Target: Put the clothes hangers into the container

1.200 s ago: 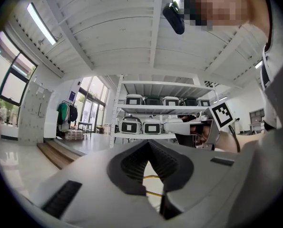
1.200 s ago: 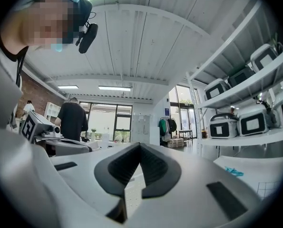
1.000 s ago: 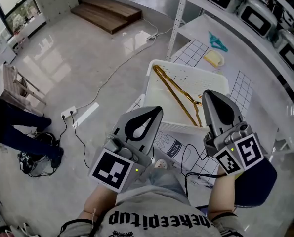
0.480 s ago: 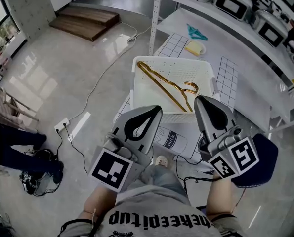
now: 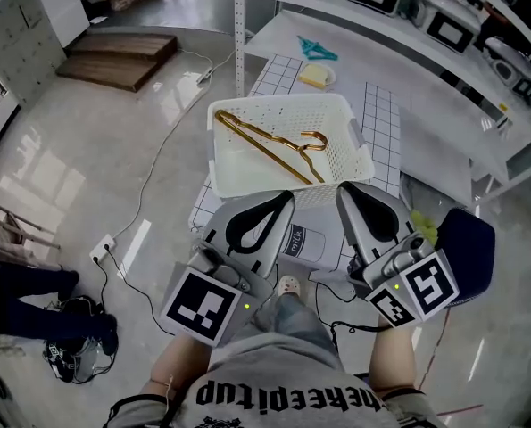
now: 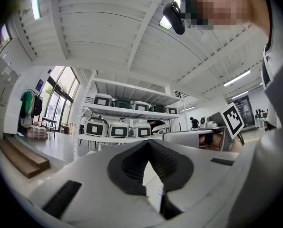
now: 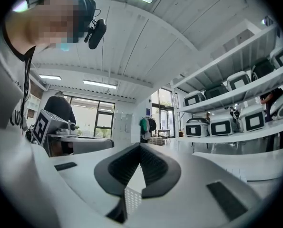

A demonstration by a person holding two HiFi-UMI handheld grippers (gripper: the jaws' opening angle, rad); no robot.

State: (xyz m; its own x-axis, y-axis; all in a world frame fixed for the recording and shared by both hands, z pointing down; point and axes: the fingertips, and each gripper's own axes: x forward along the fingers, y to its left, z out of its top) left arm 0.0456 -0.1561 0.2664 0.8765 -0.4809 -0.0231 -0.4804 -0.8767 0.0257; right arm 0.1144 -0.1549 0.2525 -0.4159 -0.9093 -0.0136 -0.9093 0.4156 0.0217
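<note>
A white perforated basket (image 5: 347,154) stands on a checked mat on the floor, just ahead of both grippers. Two gold clothes hangers (image 5: 267,141) lie inside it, hooks toward the right. On the low white shelf beyond lies a teal hanger (image 5: 317,50). My left gripper (image 5: 285,200) and right gripper (image 5: 345,193) are held side by side near the person's body, tips just short of the basket's near rim. Both are shut with nothing between the jaws. In the left gripper view the left gripper (image 6: 148,144) points level at the shelving; the right gripper (image 7: 140,148) shows closed pads too.
A yellow object (image 5: 314,77) lies on the shelf near the teal hanger. White shelving (image 5: 399,25) with several cookers runs along the back right. Cables and a power strip (image 5: 103,250) trail over the floor at left. A wooden step (image 5: 118,59) sits far left.
The head view has swung, so the basket now sits further left and closer to the gripper tips. Both grippers stayed shut and empty near the body.
</note>
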